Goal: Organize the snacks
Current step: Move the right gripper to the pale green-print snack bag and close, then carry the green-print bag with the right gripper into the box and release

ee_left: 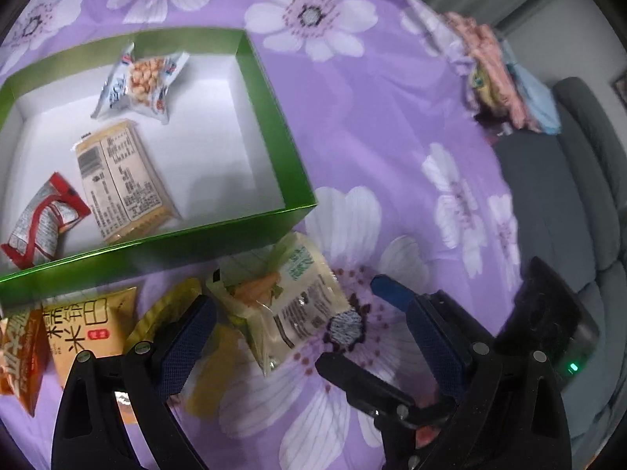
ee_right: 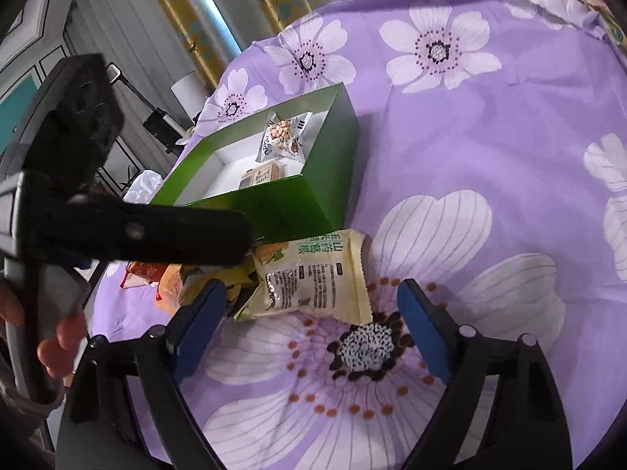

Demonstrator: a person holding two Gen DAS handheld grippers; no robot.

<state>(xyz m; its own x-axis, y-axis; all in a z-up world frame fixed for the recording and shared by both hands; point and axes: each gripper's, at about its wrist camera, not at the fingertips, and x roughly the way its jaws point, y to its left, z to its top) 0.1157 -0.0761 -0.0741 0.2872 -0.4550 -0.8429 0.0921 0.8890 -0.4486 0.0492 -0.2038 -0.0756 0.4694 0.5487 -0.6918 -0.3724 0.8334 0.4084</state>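
A green box (ee_left: 274, 125) with a white inside holds a peanut packet (ee_left: 141, 82), a beige packet (ee_left: 121, 180) and a red-and-silver packet (ee_left: 43, 223). A cream packet with a green label (ee_left: 298, 297) lies on the cloth just in front of the box. My left gripper (ee_left: 309, 313) is open, its fingers straddling this packet without touching it. My right gripper (ee_right: 313, 290) is open too, and the cream packet (ee_right: 313, 274) lies between its fingertips, pads clear of it. The box (ee_right: 274, 203) stands beyond.
Orange packets (ee_left: 86, 325) and a yellow packet (ee_left: 168, 309) lie left of the cream one, by the box front. A purple floral cloth (ee_right: 490, 137) covers the surface. Folded clothes (ee_left: 497, 74) and a grey sofa (ee_left: 568, 196) are at the right. A hand (ee_right: 58, 340) holds the left gripper's handle.
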